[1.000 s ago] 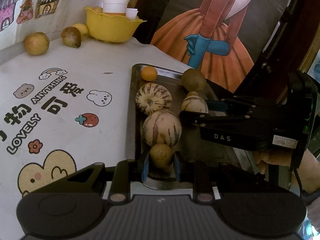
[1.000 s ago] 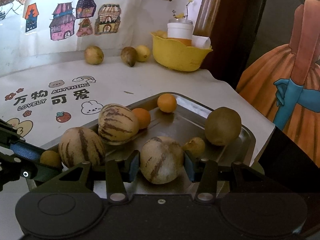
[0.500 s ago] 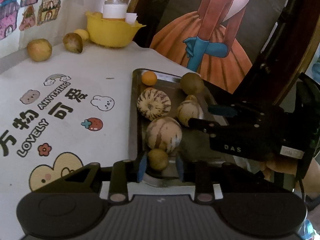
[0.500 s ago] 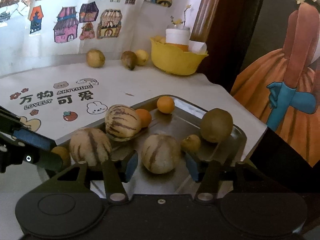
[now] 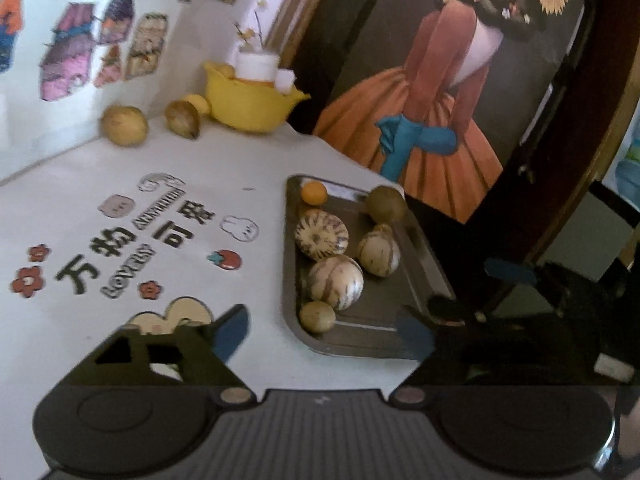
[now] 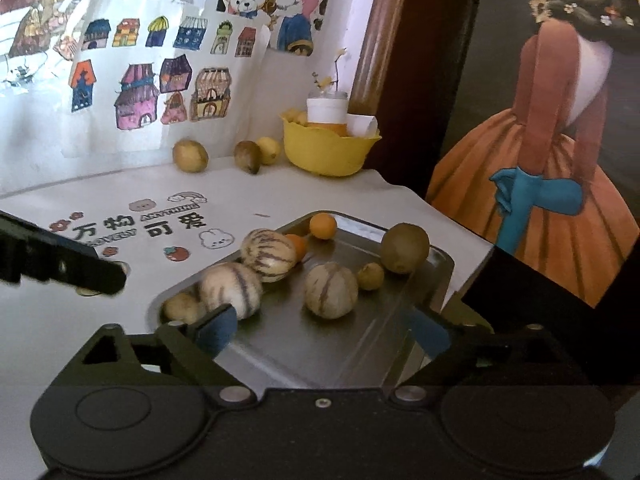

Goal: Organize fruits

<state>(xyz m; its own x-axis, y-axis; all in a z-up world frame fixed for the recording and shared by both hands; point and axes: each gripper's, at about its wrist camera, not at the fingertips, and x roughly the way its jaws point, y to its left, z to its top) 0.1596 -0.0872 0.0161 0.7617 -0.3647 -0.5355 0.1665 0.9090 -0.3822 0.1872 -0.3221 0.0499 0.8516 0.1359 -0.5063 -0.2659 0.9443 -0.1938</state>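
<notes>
Behind striped melon (image 6: pixel 269 255), right wrist alone shows second orange (image 6: pixel 298 245).

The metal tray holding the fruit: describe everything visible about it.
The metal tray is a shallow rectangle of dull grey, reflective steel with rounded corners and a raised rim. It lies flat on the white printed tablecloth, close to the table's edge. Inside rest three striped melons, two small oranges, a green-brown round fruit and two small yellowish fruits. No gripper fingers touch it.
</notes>
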